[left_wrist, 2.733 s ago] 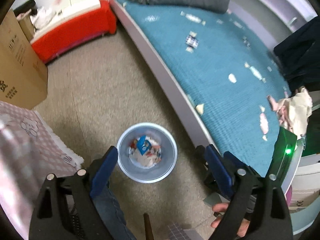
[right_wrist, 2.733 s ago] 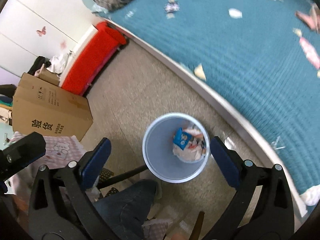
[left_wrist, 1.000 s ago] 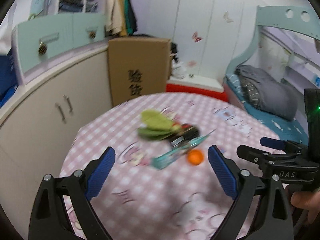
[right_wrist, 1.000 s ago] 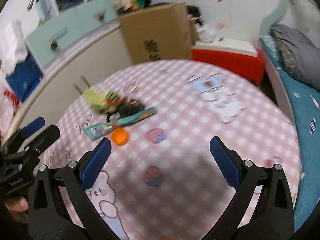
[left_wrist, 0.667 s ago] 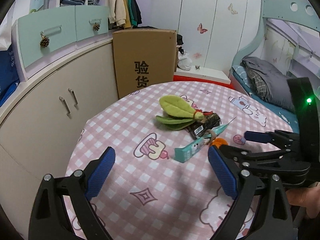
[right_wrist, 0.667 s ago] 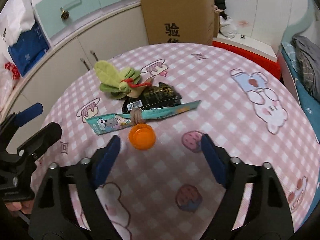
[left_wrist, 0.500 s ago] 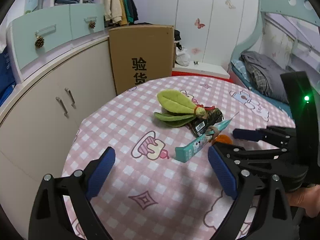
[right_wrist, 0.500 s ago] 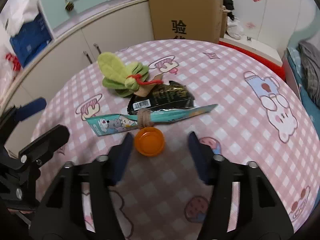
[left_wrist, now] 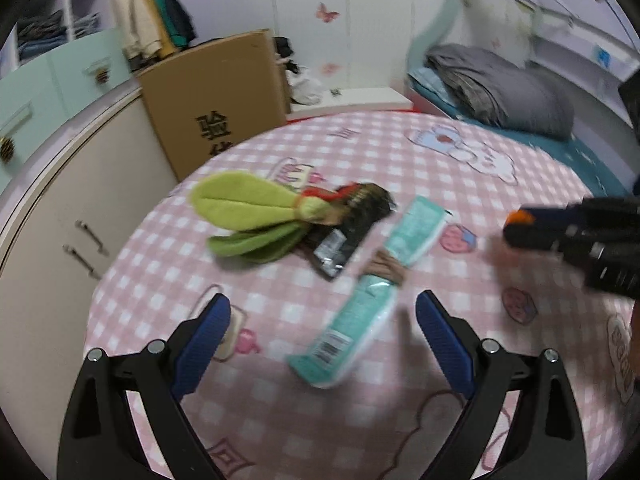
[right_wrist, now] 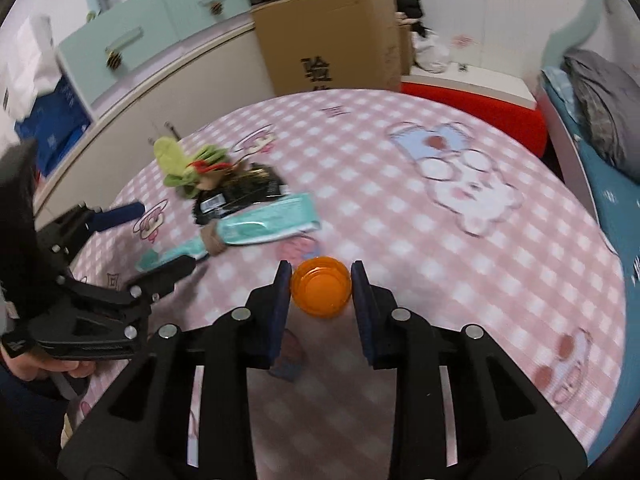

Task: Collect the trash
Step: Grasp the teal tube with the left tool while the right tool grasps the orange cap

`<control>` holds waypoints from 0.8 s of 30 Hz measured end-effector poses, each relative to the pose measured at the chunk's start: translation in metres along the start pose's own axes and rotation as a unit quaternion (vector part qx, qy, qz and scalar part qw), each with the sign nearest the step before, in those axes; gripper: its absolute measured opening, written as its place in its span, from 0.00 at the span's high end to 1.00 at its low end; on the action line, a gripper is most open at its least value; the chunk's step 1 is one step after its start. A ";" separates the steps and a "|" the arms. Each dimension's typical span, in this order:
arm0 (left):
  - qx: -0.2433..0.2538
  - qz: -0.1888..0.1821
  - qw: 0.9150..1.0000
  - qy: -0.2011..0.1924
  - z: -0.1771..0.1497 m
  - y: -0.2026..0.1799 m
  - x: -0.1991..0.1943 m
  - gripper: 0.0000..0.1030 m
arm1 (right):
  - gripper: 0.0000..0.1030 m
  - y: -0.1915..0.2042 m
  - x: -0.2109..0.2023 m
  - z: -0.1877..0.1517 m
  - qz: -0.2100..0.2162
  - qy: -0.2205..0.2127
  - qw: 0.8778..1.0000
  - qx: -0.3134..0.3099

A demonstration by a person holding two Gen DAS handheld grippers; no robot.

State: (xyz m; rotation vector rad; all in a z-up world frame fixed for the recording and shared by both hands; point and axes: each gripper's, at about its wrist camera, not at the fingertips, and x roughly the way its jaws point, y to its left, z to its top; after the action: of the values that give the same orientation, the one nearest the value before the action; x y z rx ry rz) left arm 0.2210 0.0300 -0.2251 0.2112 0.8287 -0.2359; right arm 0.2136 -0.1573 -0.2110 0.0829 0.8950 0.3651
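Note:
On the round pink checked table (left_wrist: 460,168) lie a teal wrapper (left_wrist: 356,312) tied with a brown knot, a black wrapper (left_wrist: 348,232) and a green plush leaf toy (left_wrist: 244,204). My left gripper (left_wrist: 322,322) is open, its jaws either side of the teal wrapper's near end. My right gripper (right_wrist: 320,286) is shut on a small orange cap (right_wrist: 321,291) just above the table; the cap (left_wrist: 519,218) also shows at the right of the left wrist view. The teal wrapper (right_wrist: 264,224) and black wrapper (right_wrist: 240,192) lie to its left.
A cardboard box (right_wrist: 332,32) stands behind the table beside white cabinets (left_wrist: 80,184). A bed with a grey pillow (left_wrist: 504,88) is at the right, and a red bench (right_wrist: 476,108) lies behind the table.
Both grippers swung up from the floor bin to the table. My right gripper closed on the orange cap. My left gripper moved in over the teal wrapper.

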 end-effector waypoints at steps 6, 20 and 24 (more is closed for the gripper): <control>-0.003 -0.047 0.998 0.029 0.003 -0.012 0.011 0.43 | 0.71 -0.024 -0.018 -0.007 -0.002 -0.016 0.999 0.030; -0.002 -0.068 0.997 0.047 0.015 -0.047 0.011 0.57 | 0.71 -0.069 -0.067 -0.029 -0.014 -0.057 0.995 0.084; -0.010 -0.070 0.996 0.051 0.022 -0.047 0.015 0.78 | 0.71 -0.079 -0.080 -0.035 -0.019 -0.066 0.993 0.094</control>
State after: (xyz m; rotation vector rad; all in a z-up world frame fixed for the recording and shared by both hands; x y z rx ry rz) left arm 0.2327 -0.0223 -0.2263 0.1472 0.9489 -0.3514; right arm 0.1628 -0.2618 -0.1911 0.2602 0.7964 0.2354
